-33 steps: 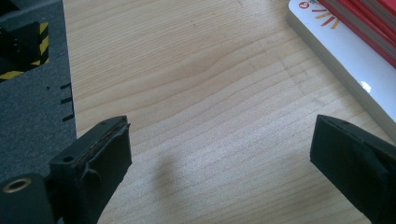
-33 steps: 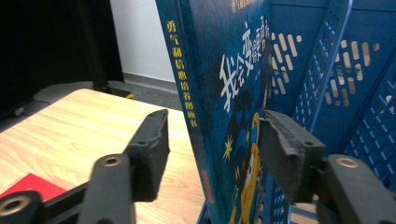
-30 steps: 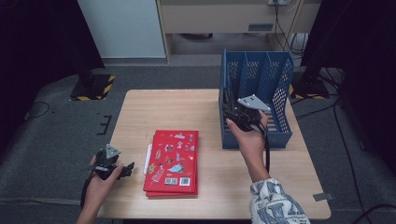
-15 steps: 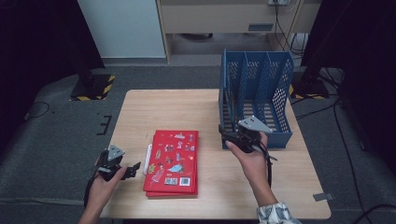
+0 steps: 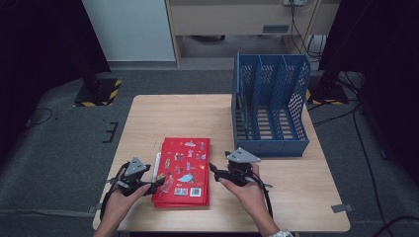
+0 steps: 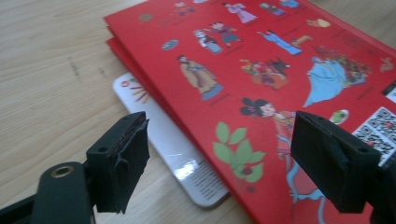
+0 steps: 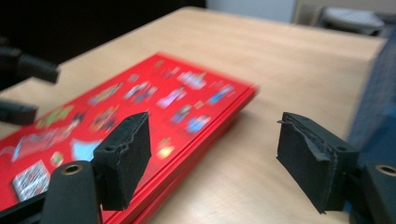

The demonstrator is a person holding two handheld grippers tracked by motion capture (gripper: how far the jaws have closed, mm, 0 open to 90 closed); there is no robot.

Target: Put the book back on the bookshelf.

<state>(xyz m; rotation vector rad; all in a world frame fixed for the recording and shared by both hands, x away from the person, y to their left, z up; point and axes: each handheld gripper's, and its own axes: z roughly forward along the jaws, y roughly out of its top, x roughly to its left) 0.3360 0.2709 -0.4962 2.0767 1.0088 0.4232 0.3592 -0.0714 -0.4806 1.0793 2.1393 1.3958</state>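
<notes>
A stack of red picture books (image 5: 183, 170) lies flat at the table's front middle, with a thin white booklet (image 5: 158, 160) sticking out under its left edge. My left gripper (image 5: 157, 184) is at the stack's front left corner. Its jaws have just been closing but are still open. In the left gripper view (image 6: 219, 158) they stand above the red cover (image 6: 261, 70) and the white booklet (image 6: 177, 154) without pressing on either. My right gripper (image 5: 214, 171) is open beside the stack's right edge. Its jaws have just been opening, with nothing between them (image 7: 215, 158).
A blue perforated file rack (image 5: 272, 106) with upright dividers stands at the back right of the wooden table (image 5: 163, 118). It appears as a blue blur (image 7: 378, 107) in the right gripper view. Dark floor, cables and stands surround the table.
My right hand came down and left from the blue rack to the right edge of the red books. My left hand moved right to the stack's left corner.
</notes>
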